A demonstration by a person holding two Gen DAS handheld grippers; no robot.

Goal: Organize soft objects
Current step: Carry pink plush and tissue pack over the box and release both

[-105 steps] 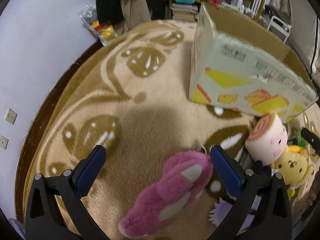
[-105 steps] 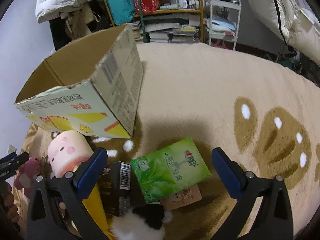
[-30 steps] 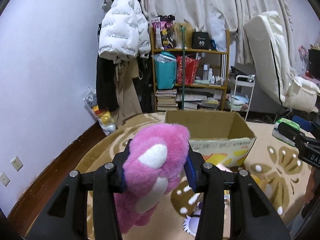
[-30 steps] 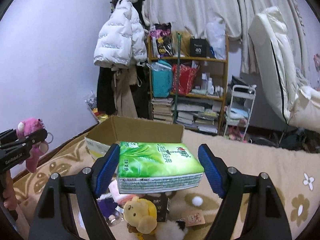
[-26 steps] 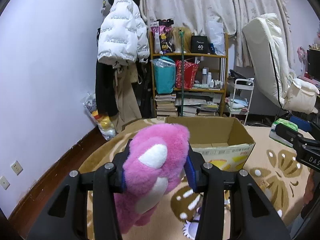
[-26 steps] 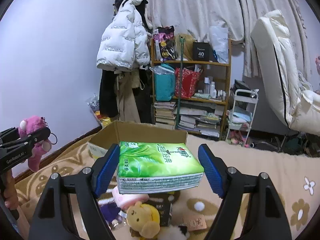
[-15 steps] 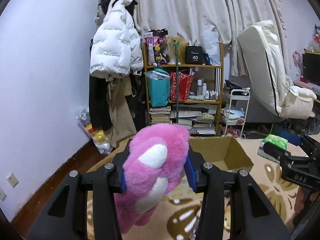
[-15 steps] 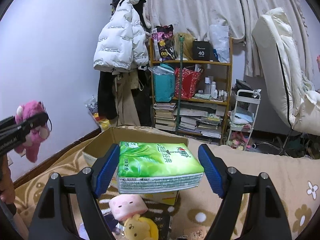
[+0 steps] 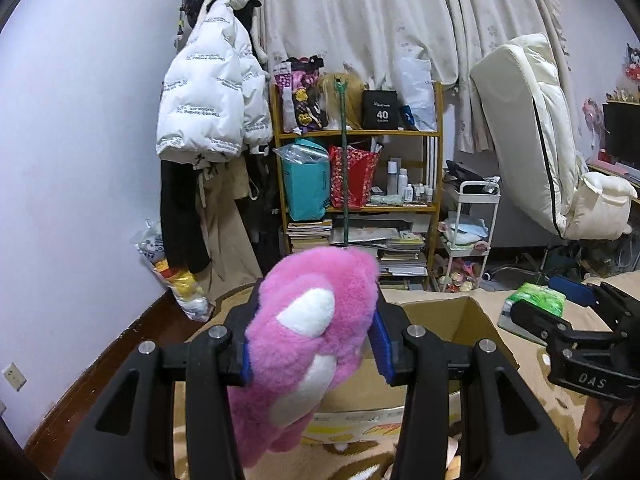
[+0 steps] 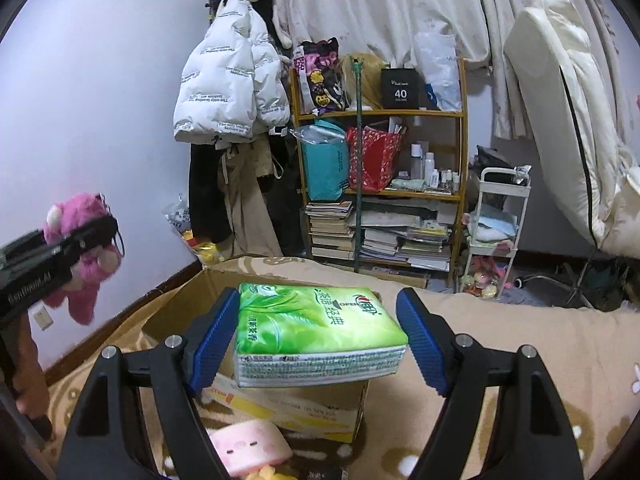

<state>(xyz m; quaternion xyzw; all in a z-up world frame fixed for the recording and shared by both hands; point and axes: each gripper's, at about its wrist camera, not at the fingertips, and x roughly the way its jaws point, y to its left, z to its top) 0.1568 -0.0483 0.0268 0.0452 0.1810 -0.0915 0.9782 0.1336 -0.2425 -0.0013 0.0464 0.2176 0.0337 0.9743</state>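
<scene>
The open cardboard box is seen on the rug, just ahead of & below both tongs. Green tissue pack is clamped crosswise in right tongs; pink plush is squeezed in left tongs, w/ right judged nearer.

White jacket beside bookshelf

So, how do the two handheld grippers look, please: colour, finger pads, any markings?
Both are black plastic frames with silver screws and ribbed blue pads. The left gripper bears pale lettering on its side in the right wrist view. The right gripper shows "DAS" in the left wrist view. No cables or sleeves show.
</scene>
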